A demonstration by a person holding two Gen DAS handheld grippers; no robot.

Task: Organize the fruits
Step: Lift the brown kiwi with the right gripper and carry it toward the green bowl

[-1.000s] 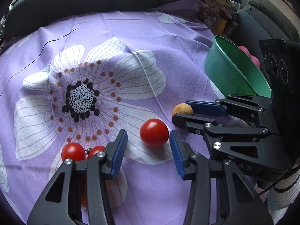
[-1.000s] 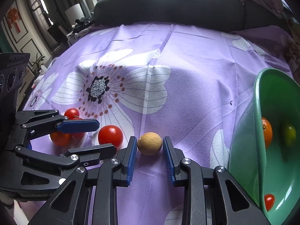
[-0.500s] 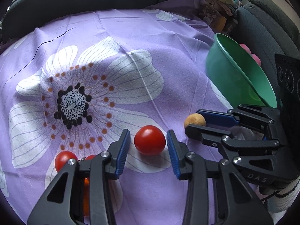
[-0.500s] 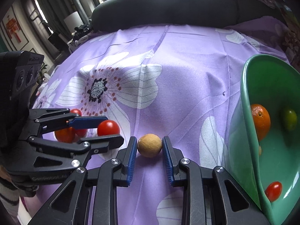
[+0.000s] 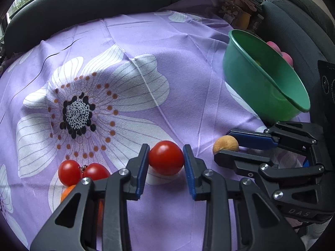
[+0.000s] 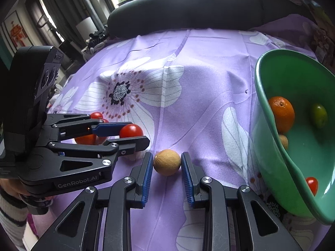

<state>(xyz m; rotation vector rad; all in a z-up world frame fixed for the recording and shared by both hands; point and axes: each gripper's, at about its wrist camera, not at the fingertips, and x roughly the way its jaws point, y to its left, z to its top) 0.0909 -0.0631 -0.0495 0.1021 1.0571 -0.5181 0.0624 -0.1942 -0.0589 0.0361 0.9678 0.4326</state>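
My left gripper [image 5: 166,159] has closed around a red tomato [image 5: 166,157] on the purple flowered cloth; both blue pads touch it. My right gripper [image 6: 166,163] straddles a small tan round fruit [image 6: 167,162], its pads a hair off each side. The tan fruit [image 5: 225,144] and right gripper [image 5: 230,144] also show in the left wrist view. The tomato [image 6: 131,131] shows between the left gripper's fingers [image 6: 129,135] in the right wrist view. A tilted green bowl [image 6: 270,159] at the right holds an orange [image 6: 281,114], a green fruit [image 6: 318,115] and a small tomato [image 6: 312,185].
Two small tomatoes [image 5: 70,172] and an orange fruit [image 5: 67,194] lie left of my left gripper. The green bowl [image 5: 247,83] stands at the cloth's right edge, pink fruit [image 5: 282,52] behind it. A dark cushion [image 6: 184,10] bounds the far side.
My left gripper moved forward and closed its jaws onto the tomato. My right gripper narrowed slightly around the tan fruit. Both views have shifted a little forward.
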